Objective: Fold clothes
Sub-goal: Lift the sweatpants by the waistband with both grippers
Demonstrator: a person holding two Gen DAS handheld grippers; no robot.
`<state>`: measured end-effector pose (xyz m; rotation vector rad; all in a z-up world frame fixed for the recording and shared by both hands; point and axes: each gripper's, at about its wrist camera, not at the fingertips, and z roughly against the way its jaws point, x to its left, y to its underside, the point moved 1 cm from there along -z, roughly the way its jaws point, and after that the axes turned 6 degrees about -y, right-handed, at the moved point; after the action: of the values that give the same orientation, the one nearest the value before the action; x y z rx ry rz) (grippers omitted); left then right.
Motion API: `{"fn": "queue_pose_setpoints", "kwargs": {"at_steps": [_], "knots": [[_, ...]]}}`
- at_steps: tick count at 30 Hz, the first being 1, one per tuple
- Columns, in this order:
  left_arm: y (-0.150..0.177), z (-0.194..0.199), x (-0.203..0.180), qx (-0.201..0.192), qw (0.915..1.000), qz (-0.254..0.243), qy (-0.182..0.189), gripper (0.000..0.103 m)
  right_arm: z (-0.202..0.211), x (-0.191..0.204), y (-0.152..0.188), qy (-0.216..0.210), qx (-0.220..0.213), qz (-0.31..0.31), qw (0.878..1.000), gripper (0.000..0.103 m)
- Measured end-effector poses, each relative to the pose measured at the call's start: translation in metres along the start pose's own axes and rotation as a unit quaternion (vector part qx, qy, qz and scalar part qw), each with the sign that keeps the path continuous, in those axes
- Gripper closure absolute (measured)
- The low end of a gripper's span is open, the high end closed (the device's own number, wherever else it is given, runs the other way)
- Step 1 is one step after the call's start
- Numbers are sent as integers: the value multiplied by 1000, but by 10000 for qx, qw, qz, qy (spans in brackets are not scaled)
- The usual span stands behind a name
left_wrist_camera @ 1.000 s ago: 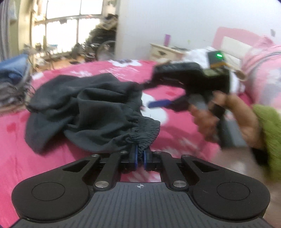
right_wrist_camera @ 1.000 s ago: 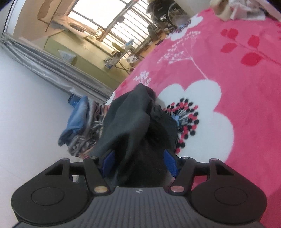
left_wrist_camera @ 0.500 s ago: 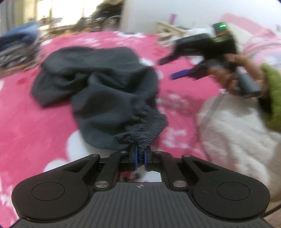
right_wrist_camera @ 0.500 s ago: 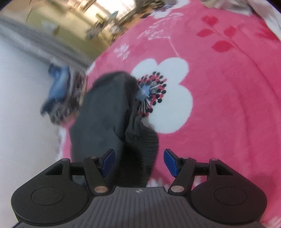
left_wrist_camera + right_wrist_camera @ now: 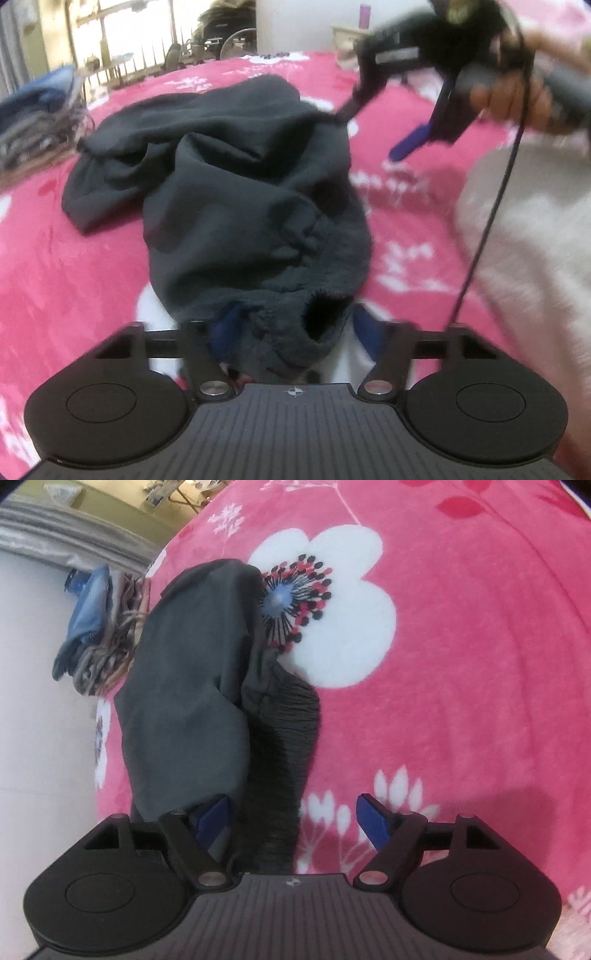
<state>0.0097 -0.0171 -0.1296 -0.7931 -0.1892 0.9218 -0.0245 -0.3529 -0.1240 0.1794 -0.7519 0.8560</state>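
With my left gripper (image 5: 291, 325) spread around the waistband and my right gripper (image 5: 291, 812) likewise parted, the dark shorts (image 5: 236, 192) lie rumpled at 12 o'clock on the pink blanket (image 5: 461, 664), so I judge the folding unfinished.

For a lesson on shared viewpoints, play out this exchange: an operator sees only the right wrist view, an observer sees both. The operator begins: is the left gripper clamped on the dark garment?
Observer: No. The left gripper is open, and the dark garment has its gathered waistband lying between the fingers.
Operator: What lies beside the garment, outside my view?
Observer: A white fluffy blanket, to its right in the left wrist view.
Operator: Where is my gripper?
Observer: The right gripper, held in a hand, is by the garment's far edge.
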Motion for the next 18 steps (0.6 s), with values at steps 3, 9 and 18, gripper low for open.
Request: {"fn": "queue_pose_setpoints", "kwargs": {"at_steps": [3,9,18], "knots": [[-11,2,29,-216,9969,759,-46,93,8,4,0,-132,-252,121,9995,24],[-33,5,86,-644,9720,2257,-137,95,25,18,-7,-488,-860,593,9933,24],[-38,-12,148,-798,9257,3648,-609,95,4,79,15,121,-988,3126,9446,24]]}}
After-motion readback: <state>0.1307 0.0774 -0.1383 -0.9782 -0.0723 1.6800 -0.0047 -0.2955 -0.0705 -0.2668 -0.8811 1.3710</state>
